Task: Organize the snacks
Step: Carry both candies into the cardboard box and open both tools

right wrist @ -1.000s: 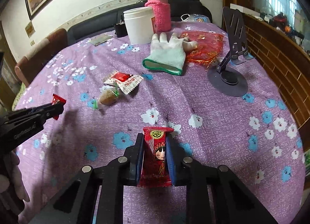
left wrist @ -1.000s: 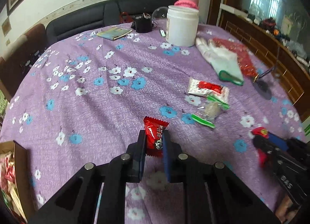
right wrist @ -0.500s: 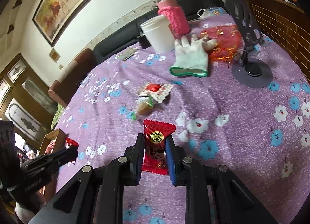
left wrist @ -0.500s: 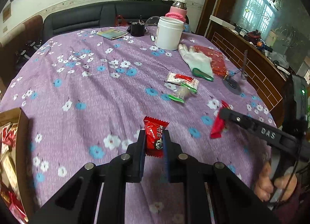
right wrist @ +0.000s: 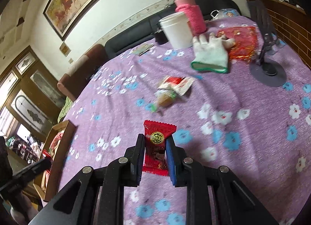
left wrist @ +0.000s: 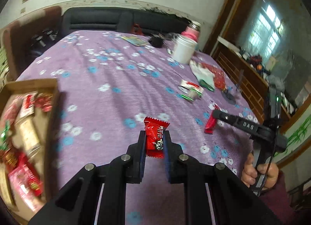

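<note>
My left gripper (left wrist: 154,139) is shut on a red candy packet (left wrist: 155,137) and holds it above the purple flowered tablecloth (left wrist: 108,92). My right gripper (right wrist: 155,144) is shut on a red snack packet with a gold seal (right wrist: 157,147); it also shows in the left wrist view (left wrist: 210,123), to the right. A cardboard box (left wrist: 49,108) with several snack packets sits at the table's left edge, and in the right wrist view (right wrist: 62,147) too. Two loose snacks, a red-and-white packet (right wrist: 177,84) and a brown one (right wrist: 165,98), lie mid-table.
A white tub (right wrist: 176,30), a pink-sleeved flask (right wrist: 189,14), a white glove (right wrist: 210,55), a red foil bag (right wrist: 241,42) and a grey phone stand (right wrist: 267,69) are at the far right. A dark sofa (left wrist: 108,20) is behind the table.
Both grippers have swung left with their packets still held. The cardboard box has come much further into the left wrist view, and the loose snacks now lie farther right.
</note>
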